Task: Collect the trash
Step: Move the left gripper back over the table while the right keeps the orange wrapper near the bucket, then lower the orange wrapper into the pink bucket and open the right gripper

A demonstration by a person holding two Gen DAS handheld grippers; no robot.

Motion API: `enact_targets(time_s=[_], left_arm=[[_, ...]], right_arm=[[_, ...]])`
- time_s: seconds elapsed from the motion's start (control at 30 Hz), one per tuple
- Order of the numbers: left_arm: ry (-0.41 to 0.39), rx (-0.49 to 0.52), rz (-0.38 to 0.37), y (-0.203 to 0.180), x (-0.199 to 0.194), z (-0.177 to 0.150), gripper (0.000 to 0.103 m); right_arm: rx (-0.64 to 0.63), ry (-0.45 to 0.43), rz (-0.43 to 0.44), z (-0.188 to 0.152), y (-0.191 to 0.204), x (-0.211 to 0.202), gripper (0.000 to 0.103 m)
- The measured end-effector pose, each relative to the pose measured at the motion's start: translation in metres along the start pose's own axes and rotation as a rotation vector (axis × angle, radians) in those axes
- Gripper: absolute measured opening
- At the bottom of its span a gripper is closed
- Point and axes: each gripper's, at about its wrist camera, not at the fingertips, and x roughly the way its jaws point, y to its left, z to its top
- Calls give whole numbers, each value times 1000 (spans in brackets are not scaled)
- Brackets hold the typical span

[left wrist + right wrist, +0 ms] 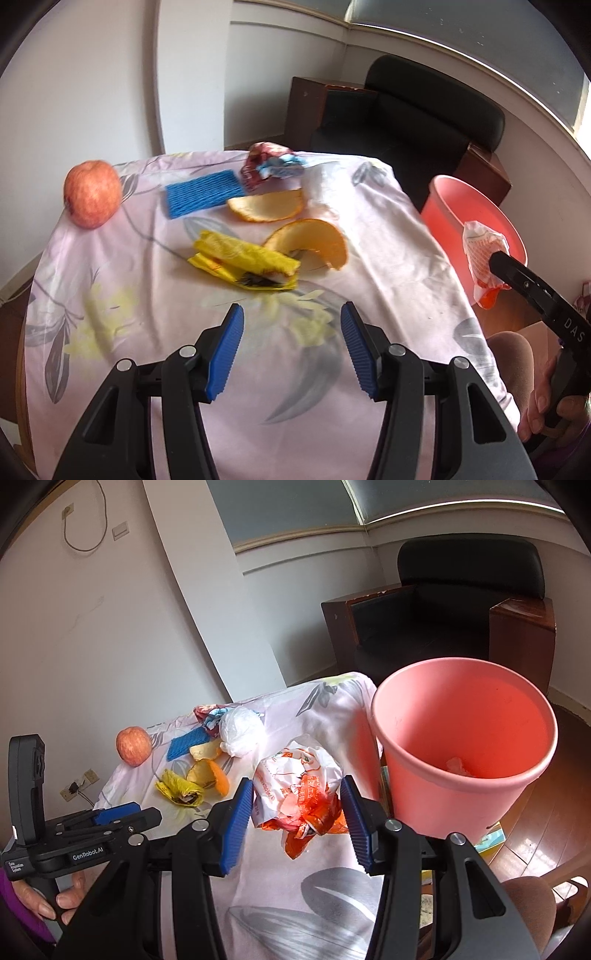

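Note:
My right gripper (pixel 297 812) is shut on a crumpled white-and-orange wrapper (pixel 299 790), held above the table's right side beside the pink bin (pixel 461 746); from the left wrist view the wrapper (pixel 482 258) hangs in front of the bin (pixel 454 218). My left gripper (pixel 291 347) is open and holds nothing, above the flowered tablecloth (pixel 147 332), just short of a yellow wrapper (pixel 243 260). Beyond it lie two orange peels (pixel 314 243) (pixel 266 206), a blue foam net (pixel 203 194), a white bag (pixel 325 188) and a patterned wrapper (pixel 269 166).
An apple (pixel 92 194) sits at the table's far left corner. A dark armchair (pixel 406 122) stands behind the table and bin. The bin (pixel 461 746) has a scrap at its bottom. A person's hand (pixel 546 406) grips the right handle.

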Motion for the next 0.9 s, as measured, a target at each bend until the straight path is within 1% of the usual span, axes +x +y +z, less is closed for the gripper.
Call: enact_targets(time_s=[0.3, 0.43, 0.67, 0.9], left_arm=[[20, -38, 11, 22, 5, -7, 56], [29, -62, -2, 26, 8, -6, 56], [36, -44, -18, 21, 13, -4, 57], [36, -38, -16, 17, 15, 0, 57]], right_arm=[[-13, 52, 22, -6, 12, 16, 50], [-29, 53, 23, -6, 14, 16, 50], [-34, -15, -19, 7, -1, 5, 50], [-1, -131, -141, 37, -39, -10, 50]])
